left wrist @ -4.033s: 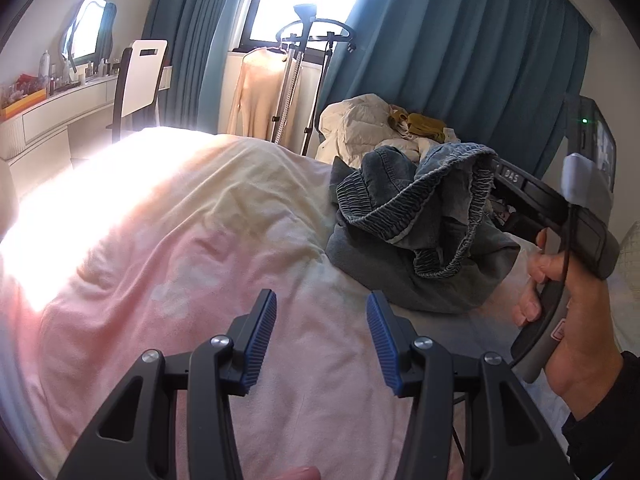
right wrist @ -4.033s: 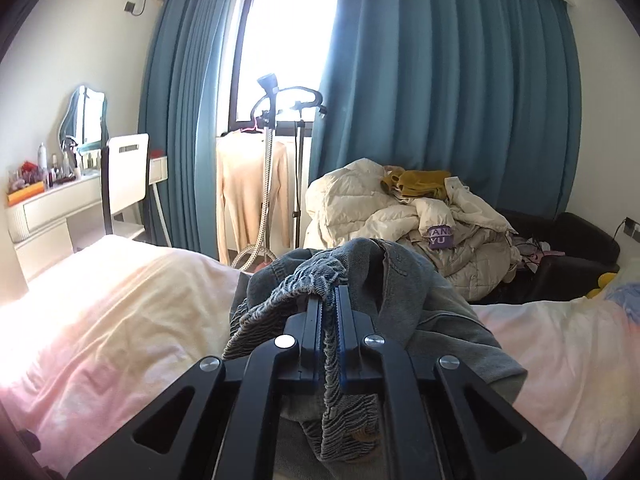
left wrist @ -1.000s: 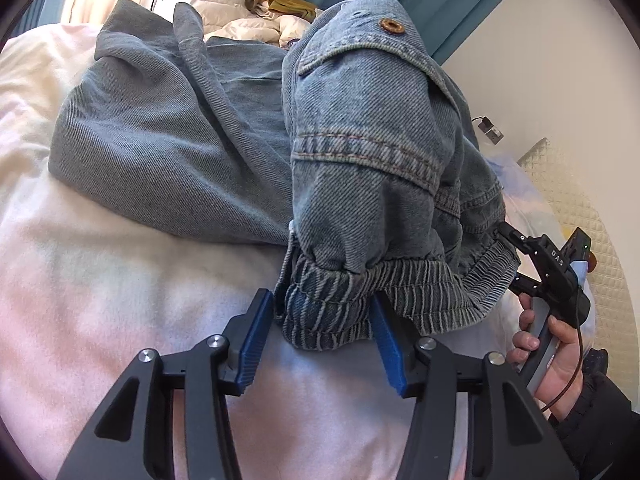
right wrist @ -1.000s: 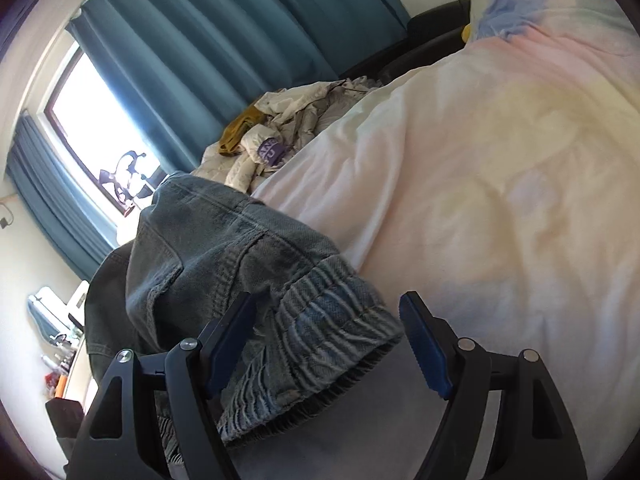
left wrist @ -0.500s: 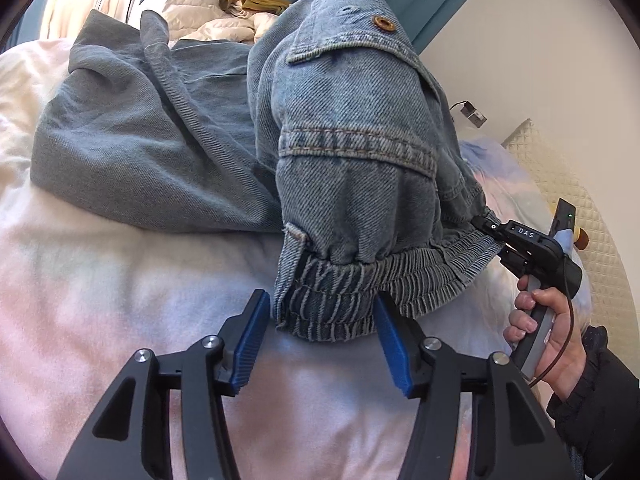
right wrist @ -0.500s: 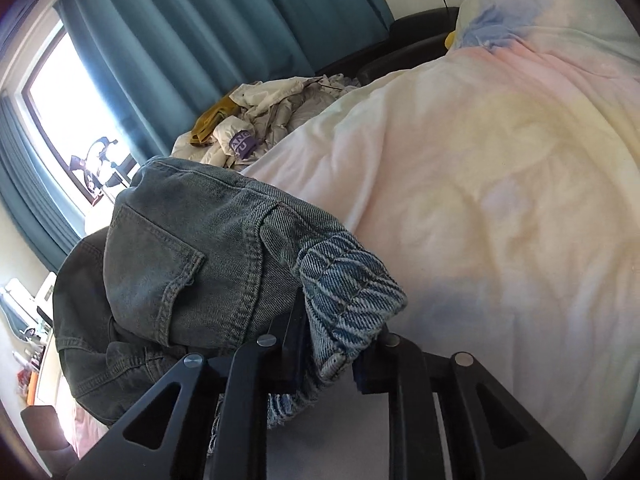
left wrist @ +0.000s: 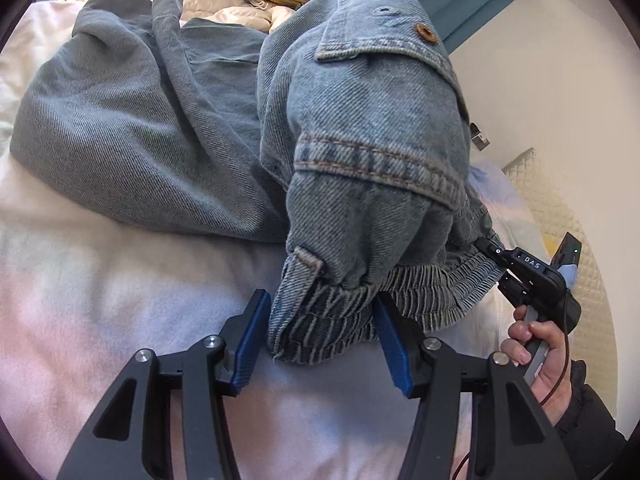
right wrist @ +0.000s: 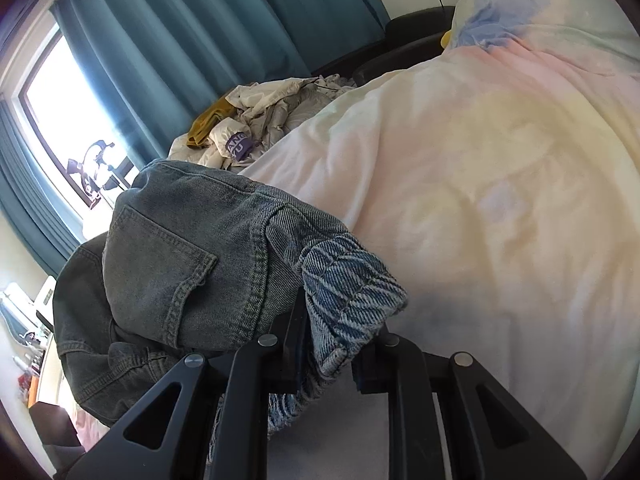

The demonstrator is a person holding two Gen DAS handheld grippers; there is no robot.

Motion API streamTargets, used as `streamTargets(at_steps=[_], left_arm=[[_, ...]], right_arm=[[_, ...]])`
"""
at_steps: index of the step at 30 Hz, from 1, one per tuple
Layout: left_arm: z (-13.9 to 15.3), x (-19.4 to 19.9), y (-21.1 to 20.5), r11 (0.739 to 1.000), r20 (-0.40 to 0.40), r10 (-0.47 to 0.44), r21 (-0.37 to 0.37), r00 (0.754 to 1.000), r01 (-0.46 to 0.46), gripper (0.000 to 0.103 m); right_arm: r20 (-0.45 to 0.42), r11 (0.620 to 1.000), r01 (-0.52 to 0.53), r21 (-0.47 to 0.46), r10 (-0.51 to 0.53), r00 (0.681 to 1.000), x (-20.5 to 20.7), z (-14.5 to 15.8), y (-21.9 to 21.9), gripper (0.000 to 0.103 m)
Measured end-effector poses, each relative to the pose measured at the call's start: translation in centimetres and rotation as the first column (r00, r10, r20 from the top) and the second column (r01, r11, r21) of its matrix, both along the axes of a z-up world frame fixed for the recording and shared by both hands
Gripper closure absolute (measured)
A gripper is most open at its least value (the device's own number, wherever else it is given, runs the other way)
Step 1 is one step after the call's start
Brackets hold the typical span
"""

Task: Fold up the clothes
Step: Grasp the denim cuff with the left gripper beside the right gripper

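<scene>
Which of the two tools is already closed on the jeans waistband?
The right tool: it pinches the elastic waistband of the jeans. The left tool only straddles it, pads apart.

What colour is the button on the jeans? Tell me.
Brown, on the blue jeans; the button shows best in the left wrist view.

Black plastic left gripper [left wrist: 320,344] with ribbed blue pads [left wrist: 394,350] and silver screws; black right gripper [left wrist: 528,276] marked "DAS", green light, thin dark cable; right hand [left wrist: 540,356] in black sleeve [left wrist: 588,420].
</scene>
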State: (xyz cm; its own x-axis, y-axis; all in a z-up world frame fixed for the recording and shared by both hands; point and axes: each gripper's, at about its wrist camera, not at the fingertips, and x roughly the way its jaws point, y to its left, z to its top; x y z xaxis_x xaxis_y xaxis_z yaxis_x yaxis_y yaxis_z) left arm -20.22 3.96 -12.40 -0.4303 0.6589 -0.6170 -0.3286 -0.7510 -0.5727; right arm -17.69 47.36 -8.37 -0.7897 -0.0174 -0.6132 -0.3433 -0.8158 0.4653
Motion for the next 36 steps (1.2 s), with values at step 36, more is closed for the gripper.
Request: streamTargets(at_steps=[36], left_arm=[[6.7, 8.1, 29.5, 0.966, -0.133, -0.212, 0.119, 0.968, 0.228, 0.087]], right_arm=[[-0.113, 0.913, -0.006, 0.407, 0.057, 0.992, -1.4, 16.8, 14.9, 0.089]])
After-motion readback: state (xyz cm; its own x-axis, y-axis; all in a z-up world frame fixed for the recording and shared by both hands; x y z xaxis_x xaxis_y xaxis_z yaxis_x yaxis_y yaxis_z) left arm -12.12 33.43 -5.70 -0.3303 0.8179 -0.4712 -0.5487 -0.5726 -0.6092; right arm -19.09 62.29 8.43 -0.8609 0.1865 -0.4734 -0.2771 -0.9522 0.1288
